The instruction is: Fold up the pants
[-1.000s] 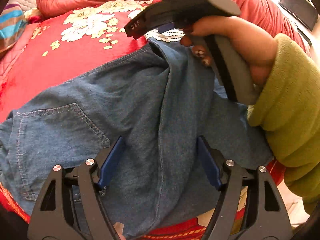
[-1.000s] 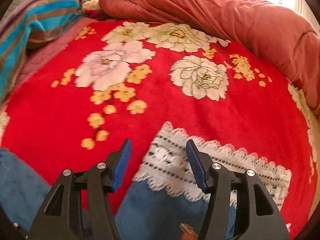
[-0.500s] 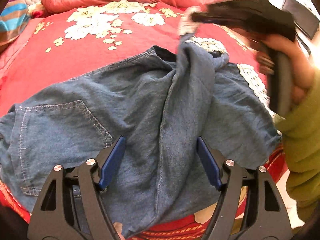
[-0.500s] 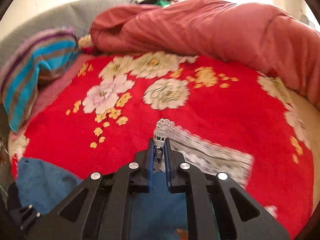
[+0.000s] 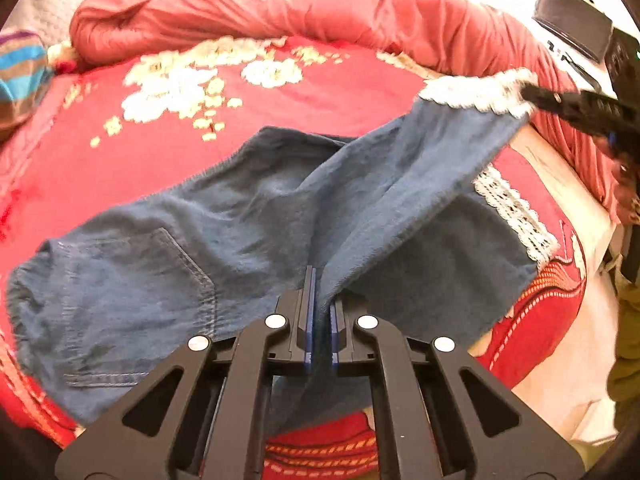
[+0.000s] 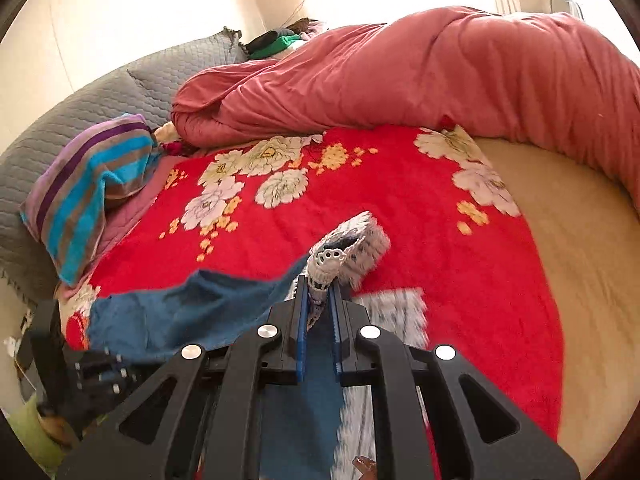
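Observation:
Blue denim pants (image 5: 160, 280) with a back pocket lie spread on a red flowered blanket (image 5: 320, 96). My left gripper (image 5: 321, 276) is shut on a raised fold of denim near the crotch. One leg stretches up and to the right, off the blanket, and its white lace hem (image 5: 476, 92) is pinched in my right gripper (image 5: 580, 108). The other leg's lace hem (image 5: 516, 212) lies flat beneath. In the right wrist view, the right gripper (image 6: 320, 284) is shut on the bunched lace hem (image 6: 348, 248), and the denim leg (image 6: 192, 312) trails down to the left.
A rolled pink-red quilt (image 6: 400, 72) runs along the far side of the bed. A striped pillow (image 6: 88, 188) rests against a grey quilted cushion (image 6: 80, 112) at the left. Bare cream mattress (image 6: 580, 260) shows at the right. A sleeve (image 5: 628, 340) is at the right edge.
The left jaws, open over the denim before, have closed on a fold and lifted slightly. The right gripper shut on the lace hem and carried it up and far right, stretching the leg.

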Available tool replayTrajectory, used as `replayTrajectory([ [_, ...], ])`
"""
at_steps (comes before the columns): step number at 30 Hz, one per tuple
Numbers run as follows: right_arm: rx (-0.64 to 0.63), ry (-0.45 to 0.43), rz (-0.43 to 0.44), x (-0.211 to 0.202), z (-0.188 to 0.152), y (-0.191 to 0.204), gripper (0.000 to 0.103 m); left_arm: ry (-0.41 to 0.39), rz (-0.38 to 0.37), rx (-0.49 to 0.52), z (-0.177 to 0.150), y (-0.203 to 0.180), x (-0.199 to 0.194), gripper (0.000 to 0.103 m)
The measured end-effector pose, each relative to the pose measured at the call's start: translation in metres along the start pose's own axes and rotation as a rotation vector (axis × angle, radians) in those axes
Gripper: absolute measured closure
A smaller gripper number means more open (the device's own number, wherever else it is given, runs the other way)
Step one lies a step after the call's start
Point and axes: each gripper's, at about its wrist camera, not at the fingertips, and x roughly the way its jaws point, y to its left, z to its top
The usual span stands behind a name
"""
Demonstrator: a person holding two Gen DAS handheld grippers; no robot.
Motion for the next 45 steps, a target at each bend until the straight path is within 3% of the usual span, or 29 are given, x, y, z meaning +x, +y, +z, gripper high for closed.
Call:
replayTrajectory([
  [5,0.017,0.057,-0.011,-0.026,-0.035,-0.008,0.094,0.011,0.016,0.043,-0.01,-0.003,-0.006,0.102],
  [9,0.052,0.157,-0.052,-0.02,-0.071,-0.021,0.094,0.046,0.012,0.068,-0.019,-0.009,-0.001,0.102],
  [13,0.107,0.234,-0.031,-0.011,-0.094,-0.032,0.093,0.071,0.034,0.087,-0.029,-0.014,0.003,0.102],
  [15,0.144,0.241,-0.008,-0.01,-0.097,-0.037,0.085,0.079,0.04,0.08,-0.031,-0.013,0.004,0.102],
  [19,0.21,0.232,0.014,-0.003,-0.093,-0.05,0.084,0.08,0.051,0.08,-0.033,-0.013,0.005,0.102],
  [21,0.223,0.235,0.028,-0.001,-0.095,-0.052,0.093,0.079,0.059,0.084,-0.033,-0.013,0.004,0.102],
  [24,0.188,0.24,0.041,-0.009,-0.095,-0.05,0.093,0.078,0.063,0.086,-0.033,-0.013,0.002,0.102],
  [31,0.163,0.305,-0.033,-0.007,-0.106,-0.057,0.093,0.107,0.024,0.073,-0.037,-0.01,0.01,0.096],
  [33,0.187,0.331,-0.055,0.0,-0.109,-0.061,0.088,0.108,0.02,0.073,-0.038,-0.009,0.009,0.095],
  [34,0.194,0.333,-0.052,0.001,-0.108,-0.062,0.086,0.1,0.021,0.071,-0.039,-0.009,0.006,0.086],
  [36,0.174,0.301,-0.089,-0.008,-0.101,-0.06,0.071,0.071,0.018,0.065,-0.04,-0.006,-0.004,0.053],
  [41,0.054,0.138,-0.192,-0.032,-0.076,-0.047,0.064,-0.034,0.026,-0.035,-0.038,0.022,-0.04,0.037],
  [45,-0.045,0.15,-0.09,-0.011,-0.079,-0.022,0.061,-0.086,0.19,-0.181,-0.035,0.067,-0.059,0.025],
])
